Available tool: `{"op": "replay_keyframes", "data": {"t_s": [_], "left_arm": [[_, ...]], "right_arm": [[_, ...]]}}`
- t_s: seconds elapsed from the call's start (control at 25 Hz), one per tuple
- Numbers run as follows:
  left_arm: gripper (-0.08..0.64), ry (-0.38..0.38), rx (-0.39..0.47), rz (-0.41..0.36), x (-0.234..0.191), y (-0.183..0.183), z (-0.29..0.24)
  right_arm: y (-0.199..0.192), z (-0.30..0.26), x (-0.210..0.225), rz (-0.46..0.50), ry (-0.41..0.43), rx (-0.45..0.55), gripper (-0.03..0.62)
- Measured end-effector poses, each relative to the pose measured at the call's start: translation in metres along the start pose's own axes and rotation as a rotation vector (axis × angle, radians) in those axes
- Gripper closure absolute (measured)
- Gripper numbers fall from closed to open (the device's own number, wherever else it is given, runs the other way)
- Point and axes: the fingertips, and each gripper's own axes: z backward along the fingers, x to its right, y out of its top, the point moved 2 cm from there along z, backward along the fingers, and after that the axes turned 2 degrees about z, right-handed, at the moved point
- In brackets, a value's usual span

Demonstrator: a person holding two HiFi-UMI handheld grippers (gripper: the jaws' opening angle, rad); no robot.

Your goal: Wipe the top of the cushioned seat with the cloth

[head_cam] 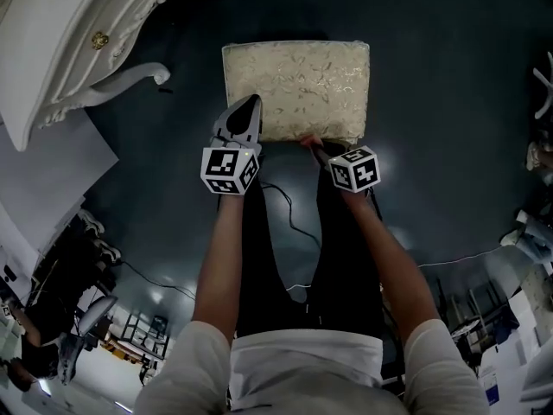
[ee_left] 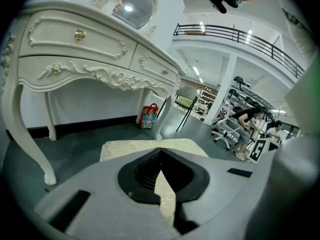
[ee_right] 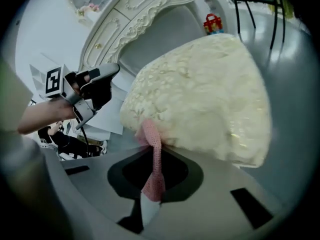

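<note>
A person stands over a cream, embroidered, rectangular cushioned seat on a dark glossy floor, with a white carved dressing table at the left.

The right gripper has its jaws clamped on a pink knitted cloth. The cloth runs as a narrow strip from the jaws up to the seat's near edge, a little right of that edge's middle, and touches the fabric there.

The left gripper hovers over the seat's near left corner. Its jaws are drawn together to a slit and hold nothing.

As for progress, the cloth meets only the near edge, and the rest of the seat top lies bare. The fabric shows no streak, damp patch or dust line, so how much has been wiped cannot be told. The pose would suit a stroke about to run away across the top as well as one just drawn back to the near edge.
</note>
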Motion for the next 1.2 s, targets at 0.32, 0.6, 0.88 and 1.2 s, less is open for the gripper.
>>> {"op": "replay_keyframes", "data": {"t_s": [0.32, 0.6, 0.88, 1.2], "left_arm": [[0.548, -0.057, -0.003, 0.001, 0.076, -0.004, -0.045], [0.548, -0.069, -0.013, -0.027, 0.105, 0.027, -0.031], [0.548, -0.059, 0.083, -0.084, 0.127, 0.157, 0.013], [0.548, -0.098, 0.262, -0.167, 0.178, 0.338, 0.112]], "right_arm": [[-0.019, 0.069, 0.087, -0.043, -0.095, 0.015, 0.561], [0.003, 0.108, 0.092, -0.085, -0.124, 0.086, 0.561], [0.137, 0.205, 0.005, -0.033, -0.173, 0.407, 0.561], [0.271, 0.372, -0.149, 0.217, -0.306, 0.744, 0.561]]}}
